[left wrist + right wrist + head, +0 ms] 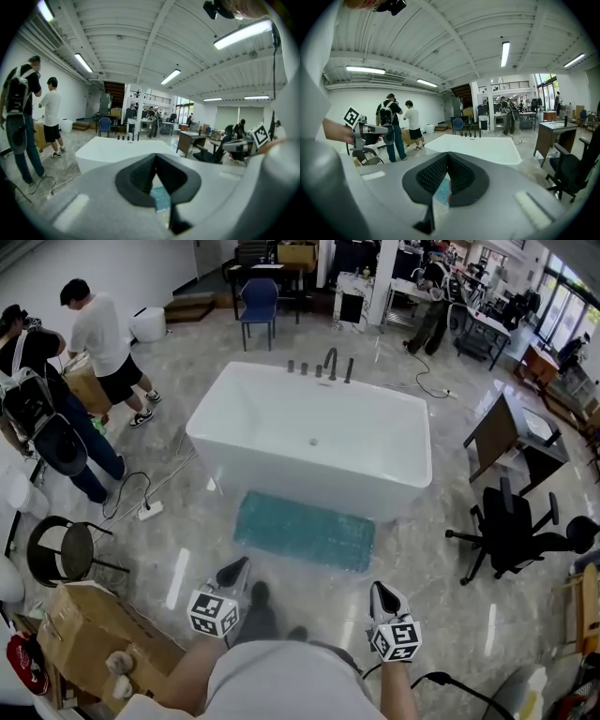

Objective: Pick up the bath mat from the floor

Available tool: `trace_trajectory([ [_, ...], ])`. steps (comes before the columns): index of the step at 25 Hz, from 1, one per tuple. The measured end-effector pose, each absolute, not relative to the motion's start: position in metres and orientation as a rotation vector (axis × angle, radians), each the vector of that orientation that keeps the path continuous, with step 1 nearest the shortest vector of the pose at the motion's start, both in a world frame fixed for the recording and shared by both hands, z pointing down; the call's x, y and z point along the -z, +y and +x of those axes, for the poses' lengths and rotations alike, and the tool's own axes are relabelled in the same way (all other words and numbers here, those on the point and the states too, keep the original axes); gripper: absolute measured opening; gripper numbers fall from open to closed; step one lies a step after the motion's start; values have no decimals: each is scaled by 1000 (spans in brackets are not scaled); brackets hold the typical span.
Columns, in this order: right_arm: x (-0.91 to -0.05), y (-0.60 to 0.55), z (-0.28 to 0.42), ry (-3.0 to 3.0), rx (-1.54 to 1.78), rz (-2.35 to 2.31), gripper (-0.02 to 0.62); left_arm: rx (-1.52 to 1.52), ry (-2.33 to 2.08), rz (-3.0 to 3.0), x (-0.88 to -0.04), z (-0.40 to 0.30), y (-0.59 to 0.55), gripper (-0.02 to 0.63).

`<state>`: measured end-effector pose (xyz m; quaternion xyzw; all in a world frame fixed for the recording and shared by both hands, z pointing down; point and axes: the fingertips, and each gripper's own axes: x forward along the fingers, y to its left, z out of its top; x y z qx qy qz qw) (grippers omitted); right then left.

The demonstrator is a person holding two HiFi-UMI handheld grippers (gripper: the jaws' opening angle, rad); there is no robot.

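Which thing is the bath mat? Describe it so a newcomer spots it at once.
Find the big white bathtub in mid-room. The bath mat lies flat on the grey floor along its near side. It is the only teal rectangle there.

Floor (412, 559): glossy pale stone, marbled, showing streaks of ceiling-light glare.

Clock directions are taken from the white bathtub (314, 442), which stands directly on the floor mid-room.
- 6 o'clock: teal bath mat (305, 531), flat, long side along the tub's near wall and just beside it. Contact not determinable.
- 4 o'clock: black office chair (516, 535), well apart.
- 8 o'clock: white power strip (150, 511) with dark cable (127, 493) looped on the floor. Farther out is a round black stool (66, 549).
- 7 o'clock: cardboard box (94, 629).
- 11 o'clock: blue chair (259, 304), far side.
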<state>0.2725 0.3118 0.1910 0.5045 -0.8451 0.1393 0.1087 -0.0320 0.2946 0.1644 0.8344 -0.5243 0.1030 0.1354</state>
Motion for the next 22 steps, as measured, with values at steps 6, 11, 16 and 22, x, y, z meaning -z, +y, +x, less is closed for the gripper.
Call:
trace_trajectory([
  [6, -193, 298, 271, -2477, -457, 1518, 5, -262, -1461, 2446, -161, -31, 278, 3],
  [11, -195, 274, 250, -2479, -475, 1525, 5, -246, -1423, 2474, -164, -44, 248, 3],
  [16, -198, 240, 220, -2473, -486, 1506, 5, -243, -1390, 2473, -170, -62, 206, 3],
  [22, -199, 187, 192, -2466, -547, 1563, 5, -230, -1284, 2507, -175, -83, 152, 3],
])
